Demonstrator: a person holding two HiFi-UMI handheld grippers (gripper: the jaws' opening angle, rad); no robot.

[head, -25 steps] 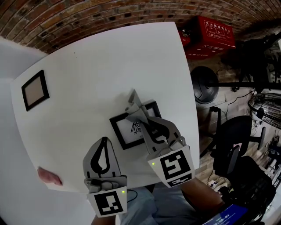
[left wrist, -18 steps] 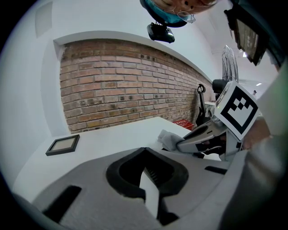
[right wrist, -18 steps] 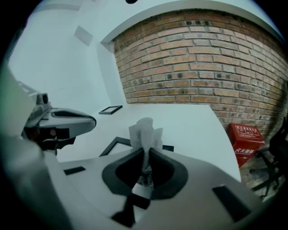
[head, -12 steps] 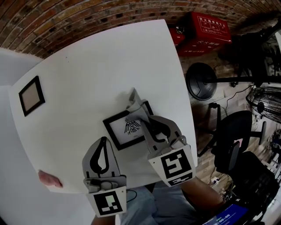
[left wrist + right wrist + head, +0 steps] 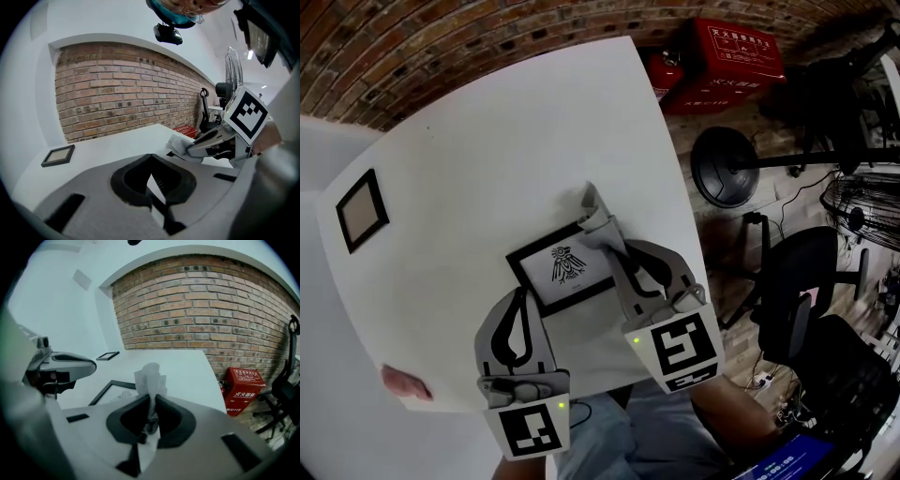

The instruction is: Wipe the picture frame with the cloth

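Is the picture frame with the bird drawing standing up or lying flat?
Lying flat: the picture frame rests face up on the white table, its drawing visible from above.

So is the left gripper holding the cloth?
No, the cloth is pinched in the right gripper; the left gripper holds nothing.

The table [image 5: 487,141] is smooth, matt white. The cloth [image 5: 595,220] looks soft and crumpled, and the far brick wall [image 5: 441,37] is rough.

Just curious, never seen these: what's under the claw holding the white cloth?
The black picture frame, showing a bird drawing, lies on the white table beneath the right gripper and its cloth. They cover the frame's right end, so contact there is hidden.
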